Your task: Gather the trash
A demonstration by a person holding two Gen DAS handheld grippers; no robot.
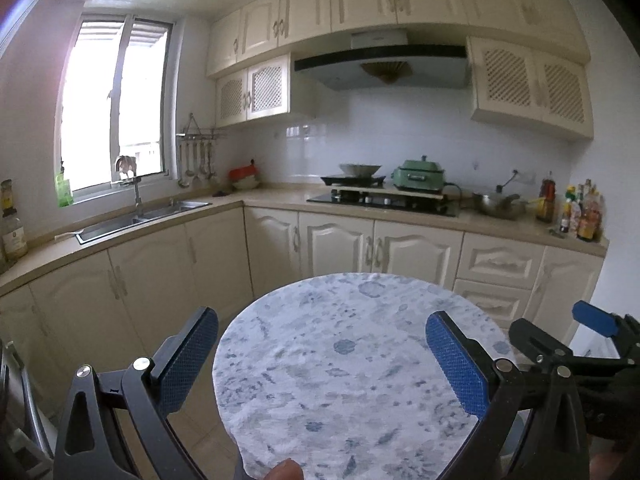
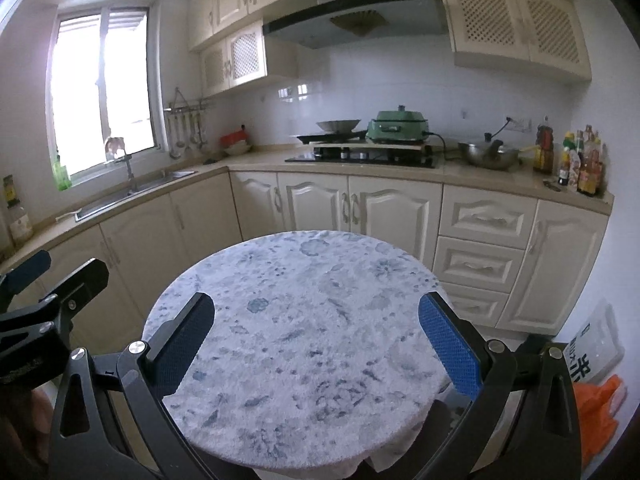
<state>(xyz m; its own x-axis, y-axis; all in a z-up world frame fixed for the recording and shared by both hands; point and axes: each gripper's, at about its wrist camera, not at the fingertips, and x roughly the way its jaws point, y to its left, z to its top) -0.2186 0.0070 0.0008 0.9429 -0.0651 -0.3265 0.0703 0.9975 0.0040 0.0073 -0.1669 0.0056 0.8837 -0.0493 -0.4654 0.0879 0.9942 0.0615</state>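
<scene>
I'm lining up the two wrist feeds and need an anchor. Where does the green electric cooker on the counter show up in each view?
Left wrist: the green electric cooker sits right of centre, mid-height, on the far counter below the range hood.
Right wrist: the cooker sits right of centre, higher in the picture, again under the hood.
Shared landmark: the round table with the blue-patterned cloth, low in both.

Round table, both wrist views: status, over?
Left tongs open, empty. Right tongs open, empty. Both held above the round table; no trash visible on its patterned cloth. Orange bag on floor at right. Nothing in the way.
</scene>
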